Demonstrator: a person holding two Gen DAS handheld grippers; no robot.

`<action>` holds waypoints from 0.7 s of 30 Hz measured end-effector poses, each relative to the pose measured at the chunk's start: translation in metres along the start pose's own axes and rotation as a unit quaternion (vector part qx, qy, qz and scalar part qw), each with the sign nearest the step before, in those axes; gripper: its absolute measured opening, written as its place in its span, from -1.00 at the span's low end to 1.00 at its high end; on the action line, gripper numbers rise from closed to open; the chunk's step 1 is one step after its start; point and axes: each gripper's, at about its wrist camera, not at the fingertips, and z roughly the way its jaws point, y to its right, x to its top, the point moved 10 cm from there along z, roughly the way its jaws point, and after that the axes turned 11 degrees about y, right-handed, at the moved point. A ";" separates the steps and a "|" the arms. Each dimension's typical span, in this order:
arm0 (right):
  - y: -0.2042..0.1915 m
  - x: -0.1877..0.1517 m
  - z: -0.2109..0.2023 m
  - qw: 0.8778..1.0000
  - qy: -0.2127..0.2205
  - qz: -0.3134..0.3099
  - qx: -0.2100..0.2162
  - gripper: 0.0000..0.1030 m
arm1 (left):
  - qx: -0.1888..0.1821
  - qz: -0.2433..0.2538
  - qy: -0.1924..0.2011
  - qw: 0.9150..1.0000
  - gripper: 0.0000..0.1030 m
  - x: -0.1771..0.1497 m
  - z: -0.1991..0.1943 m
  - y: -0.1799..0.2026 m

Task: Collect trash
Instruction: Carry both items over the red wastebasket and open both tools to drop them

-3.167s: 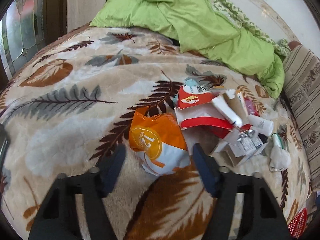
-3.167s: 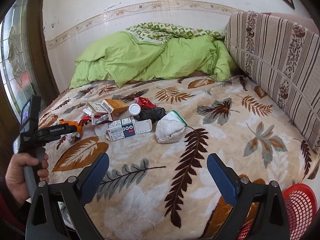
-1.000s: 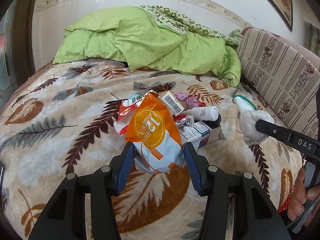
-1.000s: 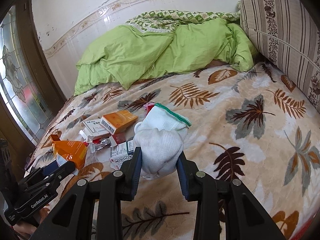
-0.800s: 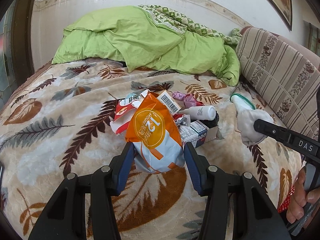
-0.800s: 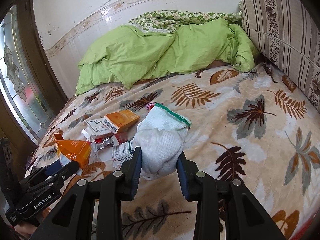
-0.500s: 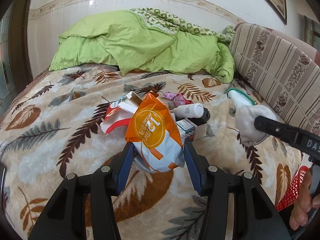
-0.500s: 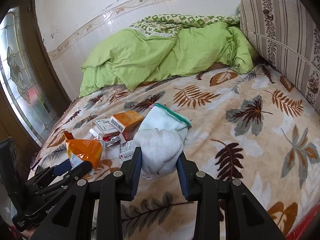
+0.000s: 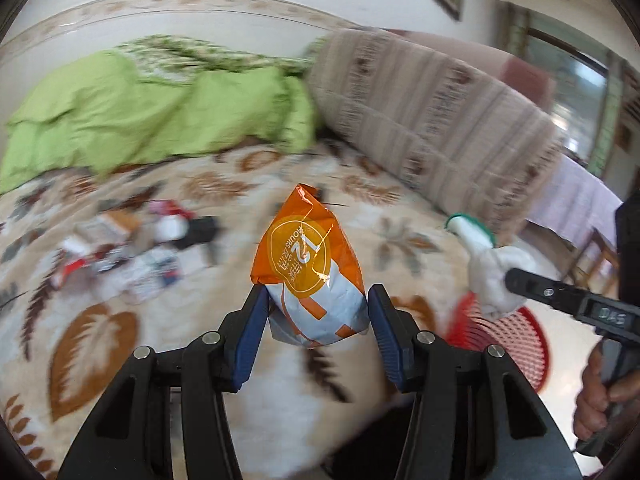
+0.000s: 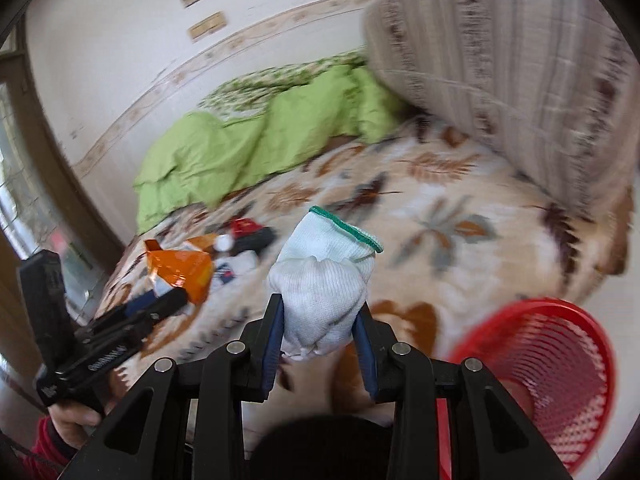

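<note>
My left gripper (image 9: 318,312) is shut on an orange and white snack bag (image 9: 310,264), held upright above the leaf-patterned bed. My right gripper (image 10: 320,320) is shut on a balled white glove with a green cuff (image 10: 324,280). From the left wrist view the glove (image 9: 490,268) hangs above a red mesh basket (image 9: 512,340) at the bed's right edge. The right wrist view has that basket (image 10: 560,368) at lower right, and the snack bag (image 10: 180,272) in the left gripper at left. A pile of boxes and wrappers (image 9: 136,244) lies on the blanket.
A green duvet (image 9: 160,112) is bunched at the head of the bed. A striped cushion (image 9: 432,120) stands along the right side. A hand (image 9: 600,392) grips the right tool's handle. The pile shows again in the right wrist view as blurred litter (image 10: 240,248).
Both grippers swung right with their loads, away from the pile. The red basket has come into view under the glove. The pictures are now motion-blurred.
</note>
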 end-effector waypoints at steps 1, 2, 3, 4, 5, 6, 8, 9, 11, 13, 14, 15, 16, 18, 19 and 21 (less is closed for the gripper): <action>0.018 -0.001 -0.009 1.000 0.001 0.009 -0.014 -0.31 | -0.022 0.007 -0.007 1.000 -0.02 0.000 0.004 0.020; 0.036 -0.002 -0.018 0.999 0.001 0.017 -0.030 -0.31 | -0.042 0.011 -0.014 0.999 -0.02 0.000 0.009 0.039; 0.056 -0.004 -0.027 0.999 0.001 0.026 -0.048 -0.31 | -0.064 0.015 -0.024 0.998 -0.02 -0.002 0.015 0.059; 0.071 -0.005 -0.033 0.998 0.002 0.033 -0.061 -0.31 | -0.082 0.017 -0.034 0.996 -0.02 -0.005 0.021 0.078; 0.090 -0.008 -0.040 0.996 0.002 0.041 -0.077 -0.31 | -0.098 0.021 -0.045 0.994 -0.02 -0.009 0.026 0.095; 0.109 -0.011 -0.047 0.994 -0.002 0.052 -0.093 -0.31 | -0.114 0.028 -0.060 0.991 -0.02 -0.014 0.035 0.116; 0.136 -0.017 -0.057 0.991 -0.005 0.070 -0.111 -0.31 | -0.131 0.035 -0.079 0.988 -0.02 -0.024 0.045 0.146; 0.149 -0.020 -0.062 0.990 -0.006 0.079 -0.118 -0.29 | -0.144 0.042 -0.093 0.984 -0.02 -0.031 0.052 0.163; 0.164 -0.024 -0.068 0.988 -0.008 0.086 -0.129 -0.25 | -0.153 0.054 -0.109 0.981 0.04 -0.039 0.063 0.185; 0.174 -0.024 -0.072 0.986 -0.006 0.092 -0.136 -0.02 | -0.152 0.064 -0.118 0.979 0.21 -0.045 0.072 0.197; 0.176 -0.024 -0.074 0.986 -0.004 0.095 -0.137 -0.02 | -0.151 0.067 -0.121 0.979 0.22 -0.046 0.076 0.201; 0.180 -0.021 -0.076 0.986 -0.002 0.096 -0.138 0.00 | -0.149 0.069 -0.125 0.979 0.23 -0.047 0.077 0.204; 0.177 -0.020 -0.077 0.986 0.001 0.095 -0.139 0.01 | -0.148 0.067 -0.126 0.979 0.25 -0.047 0.078 0.205; 0.174 -0.015 -0.079 0.986 0.009 0.090 -0.138 0.06 | -0.142 0.061 -0.122 0.980 0.26 -0.043 0.073 0.199; 0.169 -0.011 -0.079 0.987 0.013 0.085 -0.135 0.09 | -0.137 0.060 -0.119 0.982 0.26 -0.040 0.068 0.195; 0.158 -0.007 -0.075 0.989 0.015 0.075 -0.126 0.14 | -0.123 0.054 -0.109 0.985 0.30 -0.033 0.060 0.182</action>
